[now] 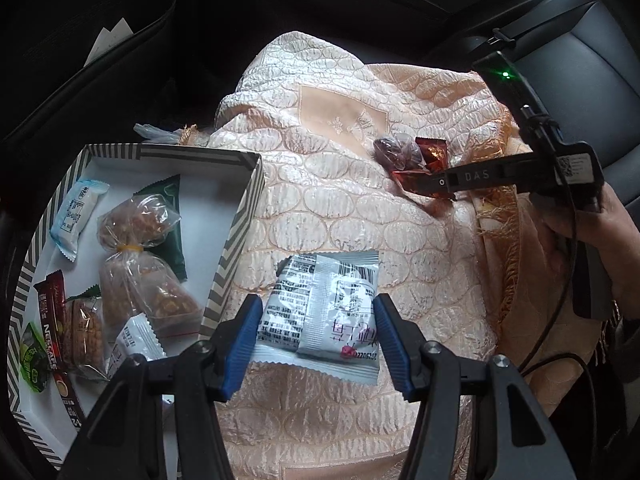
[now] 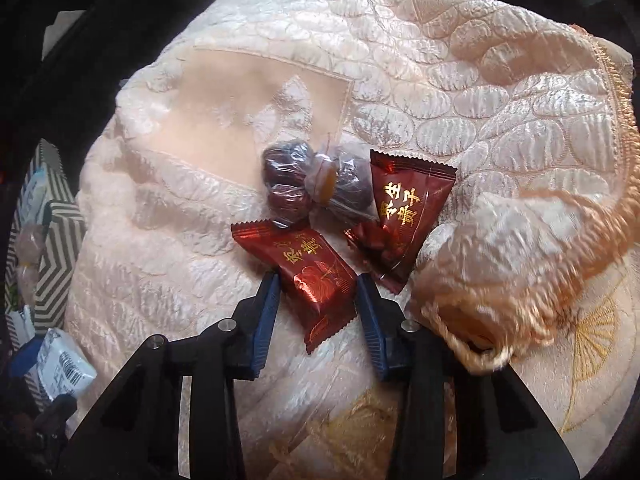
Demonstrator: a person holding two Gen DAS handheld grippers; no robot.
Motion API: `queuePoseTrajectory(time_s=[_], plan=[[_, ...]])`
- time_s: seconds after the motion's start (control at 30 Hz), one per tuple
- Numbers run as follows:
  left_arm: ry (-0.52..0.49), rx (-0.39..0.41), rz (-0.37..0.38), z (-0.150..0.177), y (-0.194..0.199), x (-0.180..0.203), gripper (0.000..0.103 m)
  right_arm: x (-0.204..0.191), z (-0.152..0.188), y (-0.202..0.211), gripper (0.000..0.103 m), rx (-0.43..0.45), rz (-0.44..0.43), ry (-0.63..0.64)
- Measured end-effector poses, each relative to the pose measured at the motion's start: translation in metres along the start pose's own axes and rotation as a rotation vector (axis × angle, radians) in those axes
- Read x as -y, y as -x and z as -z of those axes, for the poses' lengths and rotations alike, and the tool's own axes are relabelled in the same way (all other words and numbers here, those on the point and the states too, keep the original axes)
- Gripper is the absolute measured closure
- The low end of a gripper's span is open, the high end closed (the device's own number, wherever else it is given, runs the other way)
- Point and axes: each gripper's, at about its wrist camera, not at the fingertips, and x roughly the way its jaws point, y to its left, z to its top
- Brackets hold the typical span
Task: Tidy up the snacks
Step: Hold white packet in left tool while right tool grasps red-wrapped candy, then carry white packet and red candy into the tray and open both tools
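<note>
My left gripper point(image 1: 318, 338) is open, its blue pads on either side of a white snack packet point(image 1: 324, 312) that lies on the peach quilted cloth point(image 1: 340, 208). My right gripper point(image 2: 316, 320) is open around a dark red candy packet point(image 2: 308, 268). A second red packet point(image 2: 404, 208) and a clear bag of dark dates point(image 2: 304, 184) lie just beyond it. The striped box point(image 1: 236, 216) at the left holds several snacks, among them a bag of nuts point(image 1: 140, 248) and a Nescafe stick point(image 1: 52, 332).
The cloth point(image 2: 440, 80) covers a car seat; black leather point(image 1: 580, 60) shows at the right. A fringed fold of cloth point(image 2: 500, 264) bunches up right of my right gripper. The right gripper's body point(image 1: 480, 178) shows in the left wrist view. A dark seat-back pocket point(image 1: 80, 40) is behind the box.
</note>
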Motion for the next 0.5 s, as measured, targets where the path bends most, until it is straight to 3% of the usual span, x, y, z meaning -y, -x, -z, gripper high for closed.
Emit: queuePoseTrajectory(time_s=[0.3,0.5], plan=[[-0.002,0.052,-0.029,0.011,0.027,-0.005,0.043,-0.029,0.053,0.073,0.065,0.172,-0.143,-0.004],[0.002,0.081,-0.054,0.021,0.043,-0.015,0.043,-0.059,0.089,0.093,0.065,0.210,-0.232,-0.030]])
